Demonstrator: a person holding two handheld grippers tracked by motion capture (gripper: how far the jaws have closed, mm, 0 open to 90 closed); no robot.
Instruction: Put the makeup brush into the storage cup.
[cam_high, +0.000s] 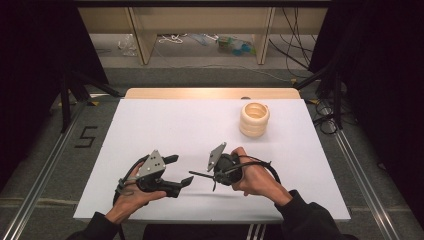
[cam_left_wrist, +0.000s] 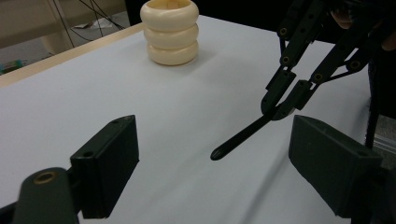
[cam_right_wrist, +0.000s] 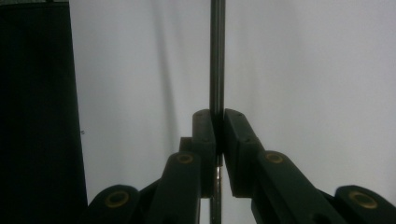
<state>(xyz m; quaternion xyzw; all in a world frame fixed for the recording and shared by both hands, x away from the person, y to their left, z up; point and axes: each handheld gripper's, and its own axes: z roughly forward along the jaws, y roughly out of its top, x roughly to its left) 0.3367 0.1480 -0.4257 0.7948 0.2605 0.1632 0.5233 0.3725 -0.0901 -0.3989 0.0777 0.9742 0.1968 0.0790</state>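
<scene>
While my right gripper (cam_high: 212, 176) stays out of the question as the holder, clamped tight on a thin black spoon-like tool (cam_left_wrist: 243, 135), that tool hangs above the white table (cam_high: 165, 125), well in front of the cream ring stack (cam_high: 254, 119) and off to its left, tip aimed at my left gripper (cam_high: 181, 172). In the right gripper view the handle (cam_right_wrist: 216, 56) runs straight up between the pressed pads. Left one is open, nothing in it, jaws spread either side of the tool tip in the left gripper view. Risks, as I judge them: the grip sits near one end of a slim handle, so the tool could pivot or slide out; closing the left jaws off-centre could knock it skew or drop it on the table; a wide swing could bump the ring stack. Writing: a "5" (cam_high: 86, 136) marked on the floor, far left of the stack. No brands or labels readable.
</scene>
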